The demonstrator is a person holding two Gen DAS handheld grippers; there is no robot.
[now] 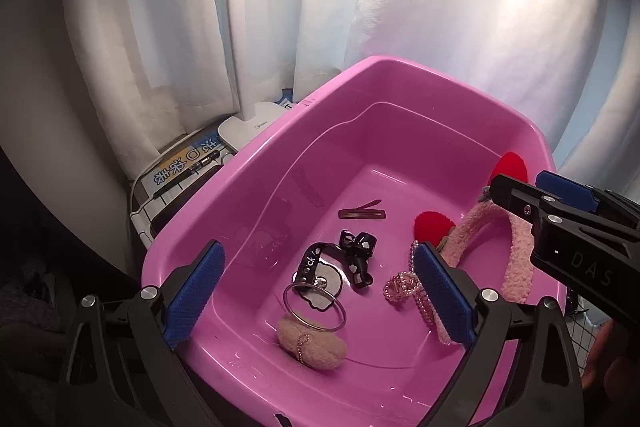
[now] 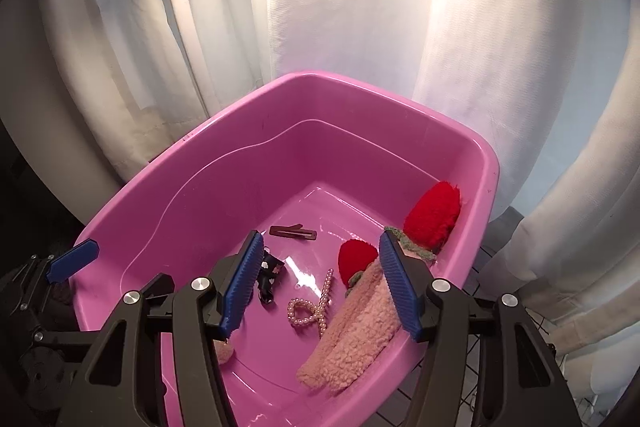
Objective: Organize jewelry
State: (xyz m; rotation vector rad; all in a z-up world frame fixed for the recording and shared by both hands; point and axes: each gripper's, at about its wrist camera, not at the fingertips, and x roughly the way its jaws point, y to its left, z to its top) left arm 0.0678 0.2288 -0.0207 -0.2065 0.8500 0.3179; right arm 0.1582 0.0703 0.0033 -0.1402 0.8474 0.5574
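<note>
A pink plastic tub (image 1: 256, 163) (image 2: 192, 155) holds the jewelry. Inside lie a brown hair clip (image 1: 362, 213) (image 2: 294, 231), a black strap with bows (image 1: 352, 255) (image 2: 270, 273), a silver bangle (image 1: 315, 306) on a fuzzy pink piece (image 1: 316, 345), a pearl hair clip (image 1: 402, 285) (image 2: 310, 307) and a fluffy pink headband with red ears (image 1: 518, 267) (image 2: 356, 339). My left gripper (image 1: 320, 295) is open and empty above the tub's near side. My right gripper (image 2: 320, 283) is open and empty over the pearl clip; it also shows at the right of the left wrist view (image 1: 532, 187).
White curtains (image 1: 480, 27) hang behind the tub. A white lamp base (image 1: 252, 125) and a box with printed characters (image 1: 180, 167) sit to the tub's left. A wire grid surface (image 2: 492, 259) shows at the right.
</note>
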